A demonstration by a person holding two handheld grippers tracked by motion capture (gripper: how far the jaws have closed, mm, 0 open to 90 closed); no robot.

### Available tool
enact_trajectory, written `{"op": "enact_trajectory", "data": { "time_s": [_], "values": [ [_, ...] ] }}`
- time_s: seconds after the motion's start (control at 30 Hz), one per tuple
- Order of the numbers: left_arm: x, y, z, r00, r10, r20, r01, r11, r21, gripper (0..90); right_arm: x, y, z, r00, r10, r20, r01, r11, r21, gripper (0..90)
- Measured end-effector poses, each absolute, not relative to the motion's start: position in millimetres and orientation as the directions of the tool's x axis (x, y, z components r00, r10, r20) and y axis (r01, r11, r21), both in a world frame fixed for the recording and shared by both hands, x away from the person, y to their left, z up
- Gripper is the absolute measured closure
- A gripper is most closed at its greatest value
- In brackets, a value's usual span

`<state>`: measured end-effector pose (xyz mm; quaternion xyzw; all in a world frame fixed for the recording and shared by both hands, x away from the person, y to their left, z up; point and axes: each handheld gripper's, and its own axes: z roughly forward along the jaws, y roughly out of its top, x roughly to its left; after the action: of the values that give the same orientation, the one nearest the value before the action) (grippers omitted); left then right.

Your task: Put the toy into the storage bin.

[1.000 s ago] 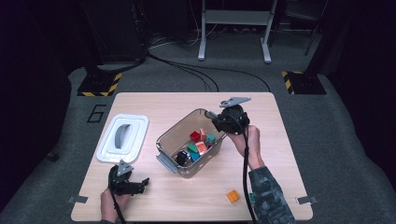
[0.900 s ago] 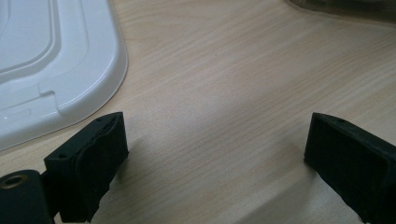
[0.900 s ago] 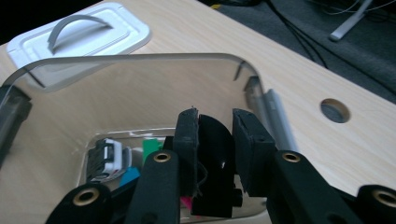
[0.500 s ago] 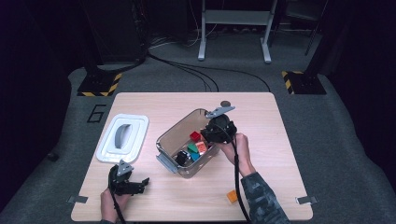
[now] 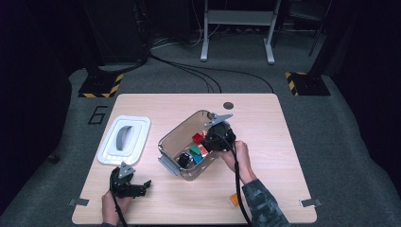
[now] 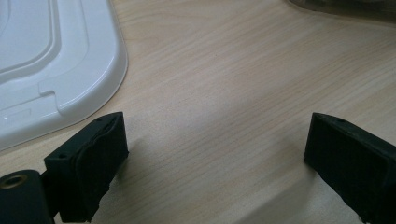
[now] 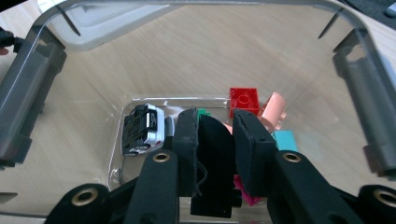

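Observation:
A clear plastic bin (image 5: pixel 166 142) stands mid-table with a red brick (image 5: pixel 197 137), a green piece (image 5: pixel 194 150) and a black-and-silver toy car (image 5: pixel 184 160) inside. My right gripper (image 5: pixel 206 141) points down into the bin from its right rim. In the right gripper view its jaws (image 7: pixel 215 116) are shut on a flat black piece (image 7: pixel 215 154), above the toy car (image 7: pixel 142 128), the red brick (image 7: pixel 243 100), a pink piece (image 7: pixel 272 108) and a teal block (image 7: pixel 285 140). My left gripper (image 5: pixel 142 185) rests open on the table at the front left, nothing between its jaws (image 6: pixel 215 135).
A white bin lid (image 5: pixel 125 139) lies left of the bin, close to the left gripper (image 6: pixel 46 60). An orange block (image 5: pixel 233 199) sits near the front edge beside the right forearm. A dark round hole (image 5: pixel 228 105) marks the table's far side.
The right gripper has come down and leftward from above the bin's far right rim into the bin, still holding the black piece. The left gripper has stayed put.

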<state>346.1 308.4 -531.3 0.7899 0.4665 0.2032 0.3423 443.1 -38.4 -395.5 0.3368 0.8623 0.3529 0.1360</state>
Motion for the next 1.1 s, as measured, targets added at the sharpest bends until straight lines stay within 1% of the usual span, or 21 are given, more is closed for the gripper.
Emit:
{"op": "enact_trajectory", "data": {
  "time_s": [0.23, 0.37, 0.4, 0.43, 0.47, 0.5, 0.63, 0.67, 0.77, 0.8, 0.83, 0.87, 0.93, 1.1],
  "values": [
    [346, 309, -531, 0.483, 0.876, 0.002, 0.598, -0.331, 0.730, 5.8, 443, -35, -402, -0.742, 0.670, 0.008, 0.493, 0.538, 0.684, 70.9],
    [346, 308, -531, 0.482, 0.876, 0.002, 0.598, -0.331, 0.730, 5.8, 442, -36, -402, -0.745, 0.667, 0.009, 0.489, 0.536, 0.688, 69.0],
    [346, 309, -531, 0.482, 0.876, 0.002, 0.598, -0.331, 0.730, 5.8, 441, -37, -401, -0.744, 0.668, 0.013, 0.489, 0.531, 0.692, 63.1],
    [346, 309, -531, 0.482, 0.876, 0.002, 0.598, -0.331, 0.730, 5.8, 441, -37, -401, -0.744, 0.668, 0.013, 0.489, 0.531, 0.692, 63.1],
    [346, 308, -531, 0.482, 0.876, 0.001, 0.598, -0.330, 0.730, 5.8, 440, -39, -400, -0.741, 0.671, 0.016, 0.493, 0.528, 0.692, 57.3],
    [346, 308, -531, 0.482, 0.876, 0.001, 0.598, -0.330, 0.730, 5.8, 440, -39, -400, -0.741, 0.671, 0.016, 0.493, 0.528, 0.692, 57.3],
    [346, 309, -531, 0.483, 0.876, 0.001, 0.598, -0.331, 0.730, 5.8, 437, -45, -396, -0.732, 0.681, 0.015, 0.491, 0.513, 0.704, 41.5],
    [346, 308, -531, 0.482, 0.876, 0.001, 0.598, -0.331, 0.730, 5.8, 435, -50, -392, -0.726, 0.687, 0.013, 0.487, 0.501, 0.716, 34.0],
    [346, 308, -531, 0.482, 0.876, 0.002, 0.598, -0.330, 0.730, 5.8, 431, -57, -388, -0.723, 0.691, 0.012, 0.482, 0.492, 0.725, 25.4],
    [346, 308, -531, 0.482, 0.876, 0.001, 0.598, -0.331, 0.730, 5.8, 431, -57, -388, -0.723, 0.691, 0.012, 0.482, 0.492, 0.725, 25.4],
    [346, 308, -531, 0.482, 0.876, 0.001, 0.598, -0.330, 0.730, 5.8, 427, -63, -384, -0.715, 0.699, 0.014, 0.483, 0.478, 0.733, 20.6],
    [346, 309, -531, 0.482, 0.876, 0.002, 0.598, -0.331, 0.730, 5.8, 425, -65, -383, -0.713, 0.702, 0.011, 0.480, 0.476, 0.737, 20.1],
    [346, 308, -531, 0.482, 0.876, 0.001, 0.598, -0.331, 0.730, 5.8, 422, -71, -380, -0.703, 0.711, 0.004, 0.473, 0.464, 0.749, 15.4],
    [346, 309, -531, 0.483, 0.876, 0.002, 0.598, -0.331, 0.730, 5.8, 411, -86, -375, -0.685, 0.728, 0.001, 0.474, 0.446, 0.759, 14.1]
  ]
}}
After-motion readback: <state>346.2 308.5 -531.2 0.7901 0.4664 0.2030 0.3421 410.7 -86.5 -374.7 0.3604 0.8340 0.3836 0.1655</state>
